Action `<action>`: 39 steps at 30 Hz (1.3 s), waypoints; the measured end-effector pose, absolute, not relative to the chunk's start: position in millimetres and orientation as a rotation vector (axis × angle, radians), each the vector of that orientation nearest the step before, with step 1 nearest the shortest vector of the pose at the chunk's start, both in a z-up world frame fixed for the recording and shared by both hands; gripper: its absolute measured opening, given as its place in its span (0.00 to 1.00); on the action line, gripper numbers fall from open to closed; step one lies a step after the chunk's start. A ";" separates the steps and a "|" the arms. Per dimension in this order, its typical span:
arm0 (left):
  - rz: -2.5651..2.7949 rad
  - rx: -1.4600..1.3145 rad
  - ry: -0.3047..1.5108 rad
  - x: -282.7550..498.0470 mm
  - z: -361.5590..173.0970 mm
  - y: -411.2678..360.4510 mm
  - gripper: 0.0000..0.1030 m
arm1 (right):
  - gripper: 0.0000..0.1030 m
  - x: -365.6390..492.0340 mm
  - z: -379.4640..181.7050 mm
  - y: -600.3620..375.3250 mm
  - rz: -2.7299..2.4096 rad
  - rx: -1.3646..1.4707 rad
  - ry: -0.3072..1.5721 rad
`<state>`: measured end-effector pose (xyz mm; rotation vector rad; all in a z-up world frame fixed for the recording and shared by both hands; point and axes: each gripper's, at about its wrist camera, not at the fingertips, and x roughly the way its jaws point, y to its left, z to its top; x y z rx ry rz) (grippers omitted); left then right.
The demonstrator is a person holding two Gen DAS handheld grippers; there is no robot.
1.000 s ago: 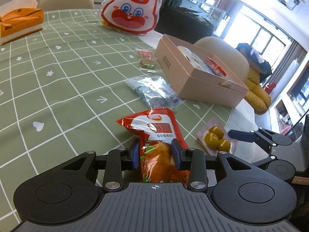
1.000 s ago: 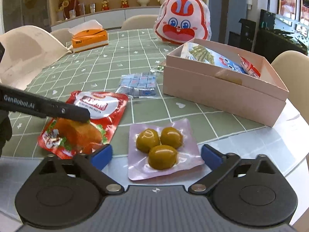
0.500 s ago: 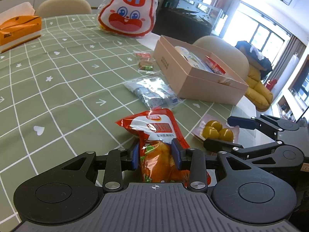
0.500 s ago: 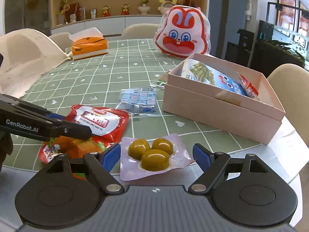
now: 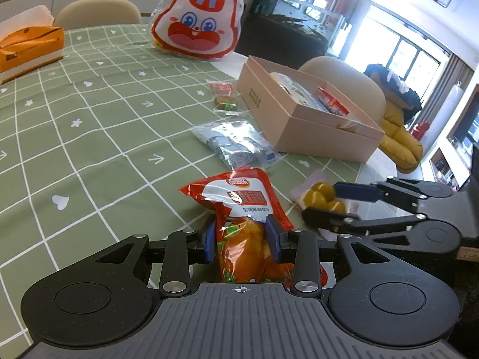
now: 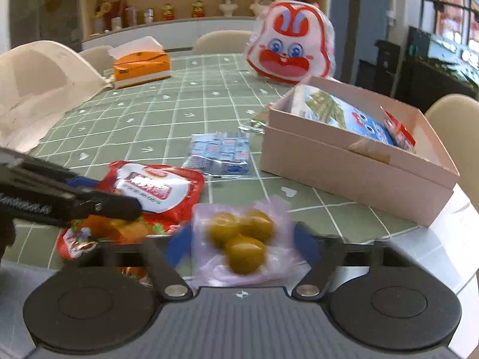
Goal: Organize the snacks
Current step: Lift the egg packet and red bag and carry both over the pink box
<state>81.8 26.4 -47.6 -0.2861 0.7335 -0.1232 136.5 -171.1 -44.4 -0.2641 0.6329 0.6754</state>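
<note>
Though blurred, right hand-held gripper [image 6: 239,240] closing round olive pkt [image 6: 241,239].

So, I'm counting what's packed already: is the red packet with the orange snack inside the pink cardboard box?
No, the red packet with the orange snack lies on the green checked tablecloth, apart from the pink cardboard box.

We were in a home's dining and living area: a surface [image 5: 89,125] under a green checked cloth, padded chairs [image 6: 221,40] around it, a wall shelf [image 6: 191,15] of small figurines, a yellow sofa [image 5: 398,140] by large windows [image 5: 419,56], and a tissue box [image 6: 140,68].
</note>
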 end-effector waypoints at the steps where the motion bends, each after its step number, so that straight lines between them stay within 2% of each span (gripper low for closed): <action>1: -0.123 -0.286 0.733 81.8 -47.4 26.7 0.38 | 0.57 133.8 -41.8 -172.4 0.671 -0.271 0.624; 14: -0.104 -0.260 0.721 78.8 -46.3 19.9 0.38 | 0.57 121.8 -19.1 -208.8 0.631 -0.243 0.557; 20: -0.158 -0.266 0.715 70.2 -38.1 5.7 0.34 | 0.57 114.6 1.3 -236.0 0.603 -0.231 0.499; 23: -0.202 -0.302 0.669 68.3 -16.3 -2.7 0.32 | 0.57 112.7 23.6 -252.9 0.604 -0.216 0.443; 27: -0.254 -0.287 0.531 80.8 42.5 -18.3 0.31 | 0.57 124.6 72.7 -270.7 0.600 -0.206 0.326; 31: -0.262 -0.242 0.413 124.0 93.0 -36.9 0.31 | 0.57 162.5 120.1 -283.2 0.567 -0.160 0.256; 33: -0.256 -0.275 0.398 157.2 102.0 -40.9 0.31 | 0.57 185.2 133.5 -286.3 0.527 -0.148 0.246; 36: -0.255 -0.296 0.427 217.7 95.4 -54.1 0.31 | 0.57 217.1 138.4 -288.3 0.442 -0.170 0.239; 39: -0.262 -0.330 0.507 271.2 62.9 -69.8 0.31 | 0.57 242.4 130.7 -296.1 0.409 -0.165 0.286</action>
